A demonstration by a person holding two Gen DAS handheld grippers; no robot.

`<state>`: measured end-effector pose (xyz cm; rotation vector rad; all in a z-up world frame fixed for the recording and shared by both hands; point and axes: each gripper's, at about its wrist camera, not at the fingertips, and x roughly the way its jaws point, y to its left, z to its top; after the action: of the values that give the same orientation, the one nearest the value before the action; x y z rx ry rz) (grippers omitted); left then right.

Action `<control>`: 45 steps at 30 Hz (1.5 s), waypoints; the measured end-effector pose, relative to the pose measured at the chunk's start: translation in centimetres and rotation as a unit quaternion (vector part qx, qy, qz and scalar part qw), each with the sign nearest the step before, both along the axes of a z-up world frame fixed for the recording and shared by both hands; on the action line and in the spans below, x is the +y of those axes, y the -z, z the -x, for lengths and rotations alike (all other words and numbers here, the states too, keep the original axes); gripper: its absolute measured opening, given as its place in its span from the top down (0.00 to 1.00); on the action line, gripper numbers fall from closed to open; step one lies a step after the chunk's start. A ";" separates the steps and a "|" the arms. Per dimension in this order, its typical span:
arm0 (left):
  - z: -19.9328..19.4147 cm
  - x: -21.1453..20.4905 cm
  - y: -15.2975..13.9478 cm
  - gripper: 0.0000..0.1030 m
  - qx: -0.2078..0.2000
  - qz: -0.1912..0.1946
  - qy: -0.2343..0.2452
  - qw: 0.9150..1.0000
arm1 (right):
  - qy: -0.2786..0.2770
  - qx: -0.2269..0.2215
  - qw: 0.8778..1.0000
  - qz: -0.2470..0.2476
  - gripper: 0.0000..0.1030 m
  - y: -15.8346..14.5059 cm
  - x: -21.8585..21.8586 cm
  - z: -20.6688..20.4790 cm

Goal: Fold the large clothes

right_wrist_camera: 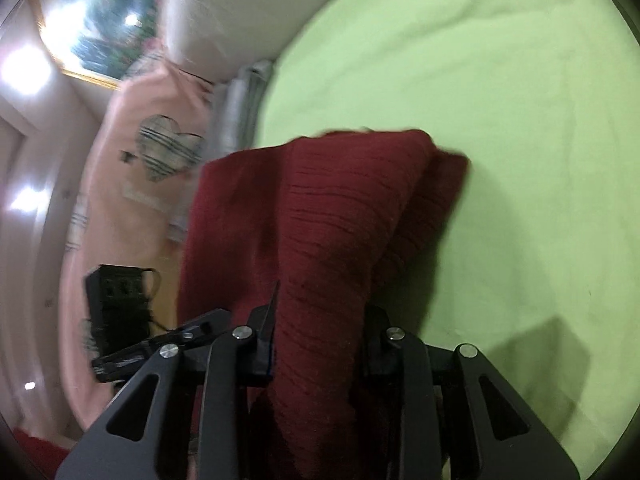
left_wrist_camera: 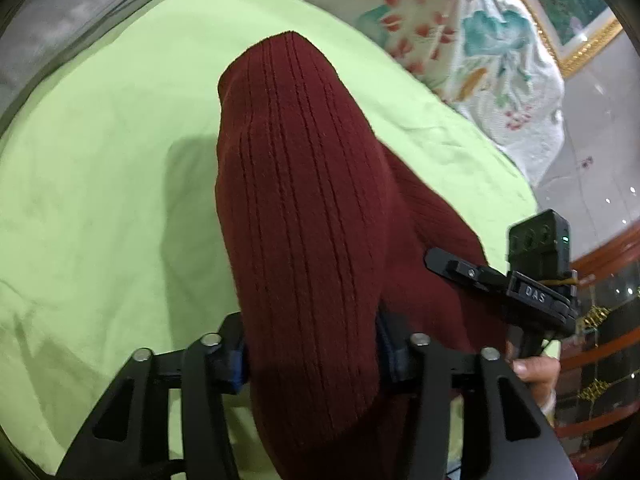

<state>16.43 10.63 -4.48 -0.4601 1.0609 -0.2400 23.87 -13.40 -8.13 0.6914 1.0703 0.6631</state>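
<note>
A dark red ribbed sweater (left_wrist_camera: 304,216) is pinched between the fingers of the left tool (left_wrist_camera: 312,354) and is held bunched above the green bed sheet (left_wrist_camera: 104,184). In the right wrist view the same sweater (right_wrist_camera: 320,240) is clamped by the right tool (right_wrist_camera: 320,344). Only the left view shows the right tool (left_wrist_camera: 520,292) from outside, along with a floral quilt (left_wrist_camera: 460,36). Only the right view, which is blurred, shows a pink heart-print garment (right_wrist_camera: 132,184).
</note>
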 end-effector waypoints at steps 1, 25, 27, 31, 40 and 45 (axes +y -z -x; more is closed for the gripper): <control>0.1 0.3 0.6 0.44 -0.005 0.008 -0.007 1.000 | 0.003 0.003 1.000 0.003 0.69 0.5 0.0 0.1; 3.8 1.7 -3.0 0.52 -0.104 -0.029 -0.021 0.994 | 0.049 -0.009 0.996 0.075 0.78 -2.4 -0.3 -3.8; 2.7 1.2 -2.4 0.52 -0.096 -0.027 -0.017 0.995 | 0.050 -0.023 0.997 0.059 0.86 -2.6 -0.3 -3.9; 0.8 -0.5 -2.1 0.52 -0.090 -0.003 -0.004 0.996 | 0.093 -0.063 0.992 0.057 0.88 -4.1 -2.5 -3.4; -0.6 -3.4 -1.4 0.52 -0.076 -0.077 0.014 0.994 | 0.098 -0.012 0.991 0.092 0.69 -1.2 -3.1 -4.0; 1.2 -2.0 -3.0 0.52 -0.078 -0.060 0.011 0.995 | 0.122 -0.043 0.985 0.114 0.68 -4.5 -3.9 -2.0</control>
<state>15.23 8.62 -1.52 -0.3156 0.9213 -0.2262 25.89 -17.28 -3.59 0.5780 0.9459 0.3506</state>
